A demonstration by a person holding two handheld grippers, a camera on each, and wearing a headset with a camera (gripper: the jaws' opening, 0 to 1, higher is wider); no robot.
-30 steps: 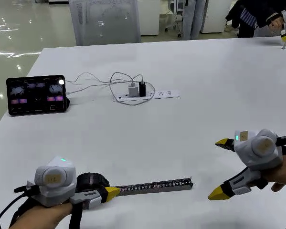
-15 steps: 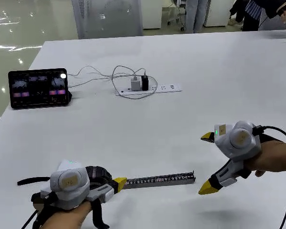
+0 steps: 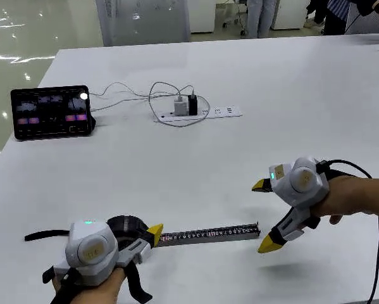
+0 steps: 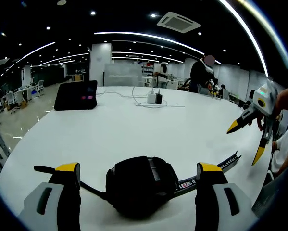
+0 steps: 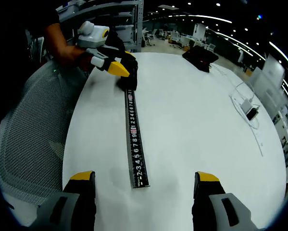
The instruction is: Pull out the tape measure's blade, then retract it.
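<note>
the fingers of the left gripper stand wide apart, one on each side of the tape measure, with a visible gap between each yellow tip and the black case, so they straddle it without pinching it. the case sits flat on the white worktop near its front left edge, and a thin black strap trails away from it to the left. the blade is drawn out of the case and lies flat on the worktop in a straight line toward the right gripper, its numbers facing up. that gripper's fingers are spread wide too; in the right gripper view the blade's free end lies between them and touches neither, and in the head view one yellow tip is just beside that end while the other is well apart from it. the person's right hand grips the gripper's body from the right side. farther back on the worktop a dark tablet stands propped at the left with its screen lit, and near the middle lies a white power strip carrying a white plug and a black plug side by side. beyond the far edge stands a grey mesh chair, and the shiny floor shows to the left of the worktop.
</note>
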